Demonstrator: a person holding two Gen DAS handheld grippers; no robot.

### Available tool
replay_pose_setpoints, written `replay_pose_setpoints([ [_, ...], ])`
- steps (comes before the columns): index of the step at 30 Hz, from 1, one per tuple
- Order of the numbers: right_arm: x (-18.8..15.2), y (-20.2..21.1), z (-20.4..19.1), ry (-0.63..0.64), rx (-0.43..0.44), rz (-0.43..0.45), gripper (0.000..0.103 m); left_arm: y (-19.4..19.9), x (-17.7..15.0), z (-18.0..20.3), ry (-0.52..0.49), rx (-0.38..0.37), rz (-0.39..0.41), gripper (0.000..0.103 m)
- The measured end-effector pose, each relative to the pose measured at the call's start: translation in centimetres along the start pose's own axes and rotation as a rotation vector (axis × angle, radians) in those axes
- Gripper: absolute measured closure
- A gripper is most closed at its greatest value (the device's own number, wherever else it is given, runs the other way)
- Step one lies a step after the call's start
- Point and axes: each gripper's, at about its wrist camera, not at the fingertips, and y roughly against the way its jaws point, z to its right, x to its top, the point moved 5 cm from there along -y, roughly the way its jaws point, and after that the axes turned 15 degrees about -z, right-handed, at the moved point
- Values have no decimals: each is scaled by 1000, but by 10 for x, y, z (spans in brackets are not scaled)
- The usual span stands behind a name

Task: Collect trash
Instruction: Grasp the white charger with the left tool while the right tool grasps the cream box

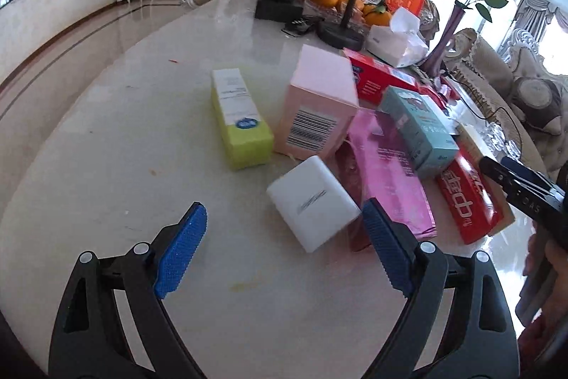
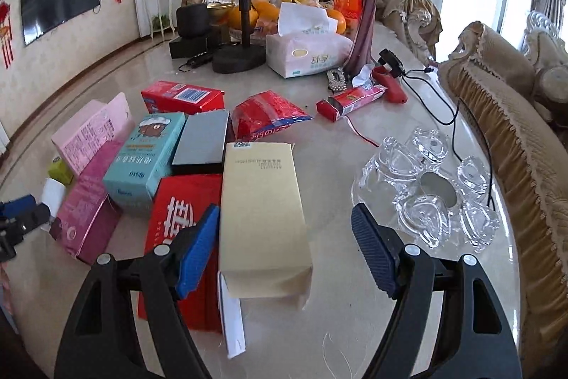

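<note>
Empty cartons lie on a marble table. In the left wrist view my left gripper is open, its jaws just short of a small white box. Beyond it are a yellow-green box, a pink box, a magenta carton, a teal box and a red box. In the right wrist view my right gripper is open around the near end of a cream carton that lies partly on the red box. A red wrapper lies farther back.
A glass tray with glass cups sits at the right, close to the right gripper. Behind stand a tissue pack, a purple vase with roses, a black stand, a fruit bowl and a red tool with cable.
</note>
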Motion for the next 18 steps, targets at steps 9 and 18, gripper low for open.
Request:
replay_pose_setpoints([
  [9,-3,-7,3,-7,-4,-18,31,-2,1,-10,31,-11,-35,16],
  [18,-1,-9,5,-16,12,-26,31,-15,13,3,136,81,-44,16],
])
